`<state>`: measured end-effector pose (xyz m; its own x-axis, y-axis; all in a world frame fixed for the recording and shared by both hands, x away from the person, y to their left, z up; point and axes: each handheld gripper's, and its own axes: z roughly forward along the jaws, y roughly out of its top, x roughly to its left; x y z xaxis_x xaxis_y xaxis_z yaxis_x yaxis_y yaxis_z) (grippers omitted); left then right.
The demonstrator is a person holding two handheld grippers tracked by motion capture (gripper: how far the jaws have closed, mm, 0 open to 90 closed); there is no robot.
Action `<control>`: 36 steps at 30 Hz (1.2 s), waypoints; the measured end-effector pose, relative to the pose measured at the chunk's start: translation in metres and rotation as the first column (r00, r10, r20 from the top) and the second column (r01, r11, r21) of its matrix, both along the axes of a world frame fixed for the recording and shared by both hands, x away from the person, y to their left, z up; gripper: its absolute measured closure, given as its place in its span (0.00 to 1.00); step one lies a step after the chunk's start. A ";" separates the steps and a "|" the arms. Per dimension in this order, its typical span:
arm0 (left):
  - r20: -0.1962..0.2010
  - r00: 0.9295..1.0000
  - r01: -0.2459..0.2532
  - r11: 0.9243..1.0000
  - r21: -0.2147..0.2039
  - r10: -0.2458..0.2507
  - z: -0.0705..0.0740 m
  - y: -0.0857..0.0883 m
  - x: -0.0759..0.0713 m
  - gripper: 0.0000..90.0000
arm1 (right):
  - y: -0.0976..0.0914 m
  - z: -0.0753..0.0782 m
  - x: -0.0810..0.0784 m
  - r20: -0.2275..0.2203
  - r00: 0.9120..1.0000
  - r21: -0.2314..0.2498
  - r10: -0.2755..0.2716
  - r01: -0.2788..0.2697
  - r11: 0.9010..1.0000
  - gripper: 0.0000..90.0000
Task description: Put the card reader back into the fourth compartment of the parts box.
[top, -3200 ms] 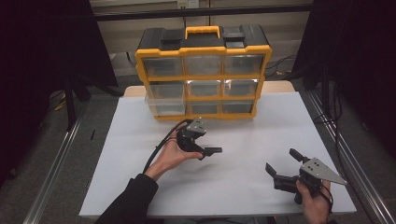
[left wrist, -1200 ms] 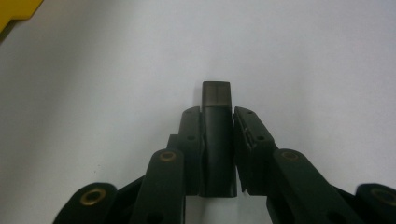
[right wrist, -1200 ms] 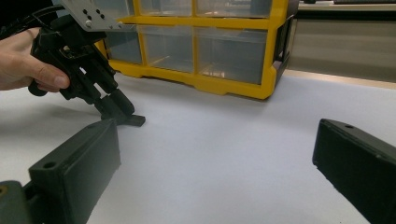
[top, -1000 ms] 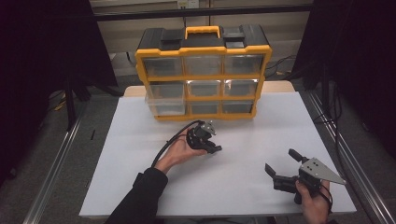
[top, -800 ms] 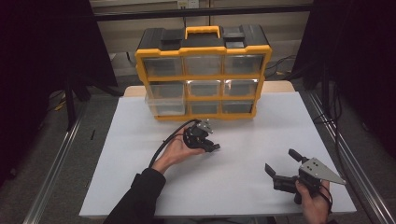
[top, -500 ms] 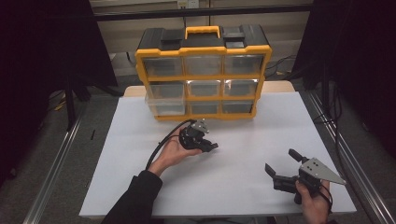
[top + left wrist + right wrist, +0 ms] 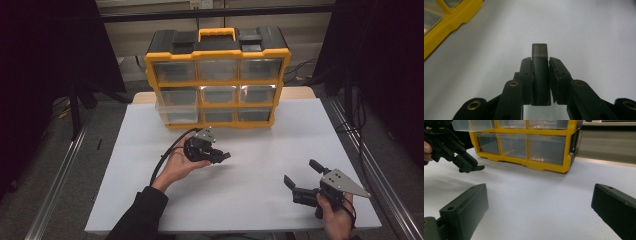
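The left tool (image 7: 220, 156) is hovering over the white table (image 7: 250, 200), its jaws clamping a dark cylinder (image 7: 540, 72); in the left gripper view the cylinder is standing upright between the two pads, its grey tip sticking out just past the jaw ends. A hand (image 7: 177, 167) is cupping this tool from below, and its black cable (image 7: 167, 157) is looping back toward the sleeve. Just beyond the left tool, a yellow organiser (image 7: 217, 80) with clear drawers is sitting at the far edge of the table; its lower left drawer (image 7: 175, 112) is sticking out a little from the frame; in the left gripper view a corner of the yellow frame is showing up and to the left of the jaws.

Well apart, to the right and nearer the person, the right tool (image 7: 302, 177) is resting low over the table in the other hand (image 7: 335, 220), jaws spread wide with nothing between them; its grey plate (image 7: 345, 182) is pointing away to the right. In the right gripper view the left tool is appearing ahead and to the left of these jaws, with the organiser straight ahead beyond them.
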<state>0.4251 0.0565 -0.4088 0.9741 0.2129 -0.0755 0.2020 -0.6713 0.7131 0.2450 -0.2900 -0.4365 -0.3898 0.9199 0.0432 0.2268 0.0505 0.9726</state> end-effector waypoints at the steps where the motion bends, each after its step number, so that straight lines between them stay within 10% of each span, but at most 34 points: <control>1: 0.005 1.000 -0.001 1.000 -0.003 0.001 0.001 0.000 -0.001 0.82 | 0.000 0.000 0.000 0.000 1.000 0.000 0.000 0.000 1.000 0.01; 36: 0.086 0.995 -0.033 0.996 -0.087 0.040 0.031 0.033 -0.021 0.82 | 0.000 0.001 -0.001 0.006 1.000 -0.001 0.004 -0.004 1.000 0.01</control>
